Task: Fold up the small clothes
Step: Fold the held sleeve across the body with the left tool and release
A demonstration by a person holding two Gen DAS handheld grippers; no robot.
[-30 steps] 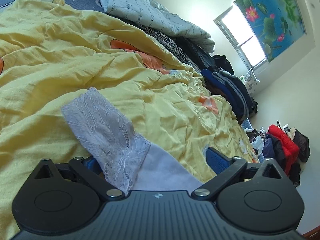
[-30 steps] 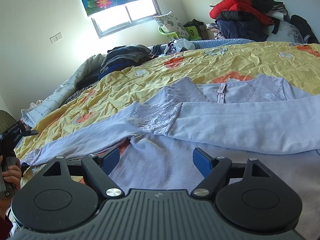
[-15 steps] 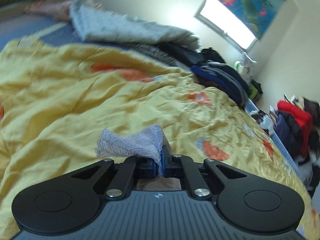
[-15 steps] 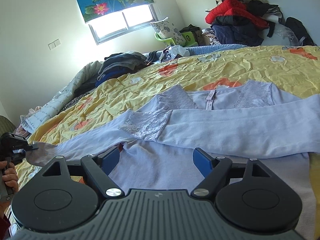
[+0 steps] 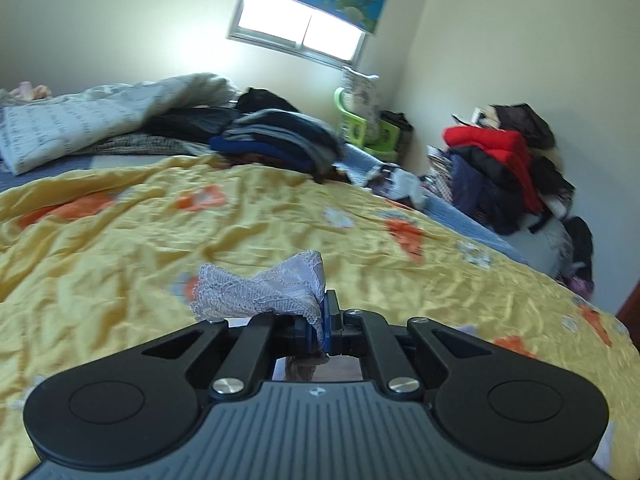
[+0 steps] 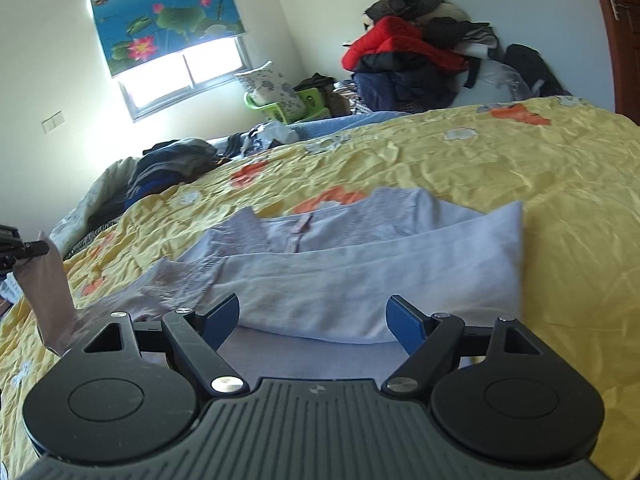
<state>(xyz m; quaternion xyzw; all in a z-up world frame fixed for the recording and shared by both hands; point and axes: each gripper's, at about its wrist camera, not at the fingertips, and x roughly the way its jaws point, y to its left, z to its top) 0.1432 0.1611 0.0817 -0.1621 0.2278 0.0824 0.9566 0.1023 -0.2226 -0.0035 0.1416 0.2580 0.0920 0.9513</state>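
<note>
A lavender long-sleeved top (image 6: 360, 276) with lace shoulders lies spread on the yellow bedspread (image 6: 520, 168), one sleeve folded across its body. My left gripper (image 5: 322, 322) is shut on the lace cuff (image 5: 260, 292) of the other sleeve and holds it lifted above the bed. In the right wrist view that sleeve (image 6: 52, 296) hangs up at the far left from the left gripper (image 6: 20, 248). My right gripper (image 6: 312, 324) is open and empty, low over the lower part of the top.
A stack of dark folded clothes (image 5: 276, 144) and a pale quilt (image 5: 92, 120) lie at the bed's far side. A heap of red and dark jackets (image 6: 412, 56) stands against the wall. A green basket (image 5: 364, 128) sits under the window.
My left gripper closed on the lace cuff and lifted it off the bed, swinging right. The sleeve rose at the left of the right wrist view. The right gripper stayed open.
</note>
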